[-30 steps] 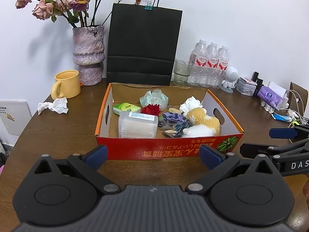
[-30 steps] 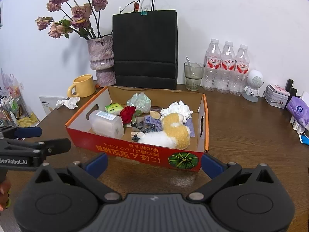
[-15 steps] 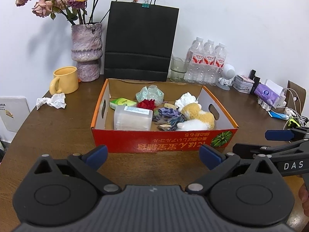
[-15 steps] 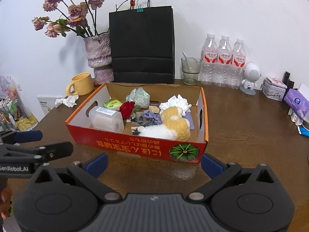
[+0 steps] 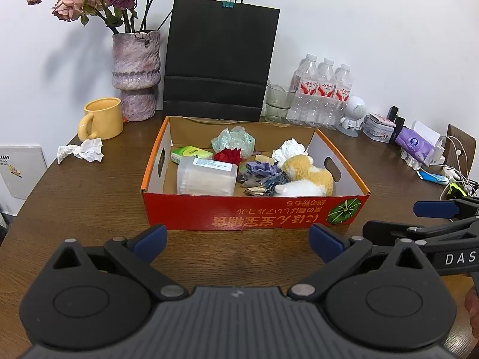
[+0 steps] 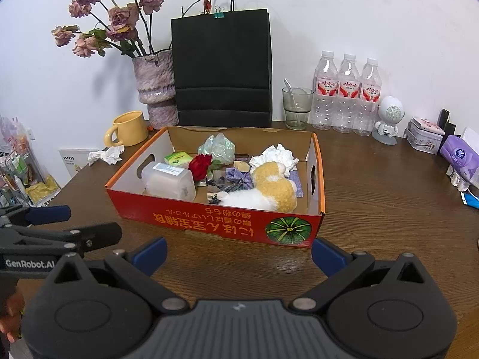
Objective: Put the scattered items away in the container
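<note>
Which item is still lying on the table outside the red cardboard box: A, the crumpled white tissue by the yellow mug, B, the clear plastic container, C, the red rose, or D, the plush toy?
A: the crumpled white tissue lies on the table beside the yellow mug, left of the red cardboard box.

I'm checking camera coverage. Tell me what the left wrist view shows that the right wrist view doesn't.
Only the left wrist view shows the tangle of cables at the table's right edge. Only the right wrist view shows the spoon in the glass and the cluttered rack beyond the table's left edge. Both show the red box, the plush toy, the crumpled tissue outside it, and the open, empty left gripper and right gripper.
</note>
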The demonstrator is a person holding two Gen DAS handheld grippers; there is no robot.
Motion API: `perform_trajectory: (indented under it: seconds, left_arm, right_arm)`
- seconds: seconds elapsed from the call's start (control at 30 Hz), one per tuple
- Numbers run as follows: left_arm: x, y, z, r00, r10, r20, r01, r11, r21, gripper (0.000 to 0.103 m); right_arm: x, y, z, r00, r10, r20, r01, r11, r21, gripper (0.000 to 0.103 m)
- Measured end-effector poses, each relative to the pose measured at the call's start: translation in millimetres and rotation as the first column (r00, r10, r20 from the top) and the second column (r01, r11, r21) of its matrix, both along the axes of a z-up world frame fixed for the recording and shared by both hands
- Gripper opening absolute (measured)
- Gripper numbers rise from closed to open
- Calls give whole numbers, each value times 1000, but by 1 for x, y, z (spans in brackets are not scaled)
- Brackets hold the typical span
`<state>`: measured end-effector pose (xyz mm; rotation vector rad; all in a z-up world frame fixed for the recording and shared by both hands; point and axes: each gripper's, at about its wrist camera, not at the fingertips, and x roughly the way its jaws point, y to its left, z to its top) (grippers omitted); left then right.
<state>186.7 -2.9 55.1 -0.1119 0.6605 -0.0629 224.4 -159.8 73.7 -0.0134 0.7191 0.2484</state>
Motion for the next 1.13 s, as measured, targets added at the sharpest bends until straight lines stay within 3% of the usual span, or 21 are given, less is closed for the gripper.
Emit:
perform_trajectory:
  seconds: [1.13]
  left_arm:
    - [1,-6,-2,1000,-2,-4,3,1000,20,103]
  right_arm:
    - [-3,-2,-4,1000,-12,-7,12,1000,7,103]
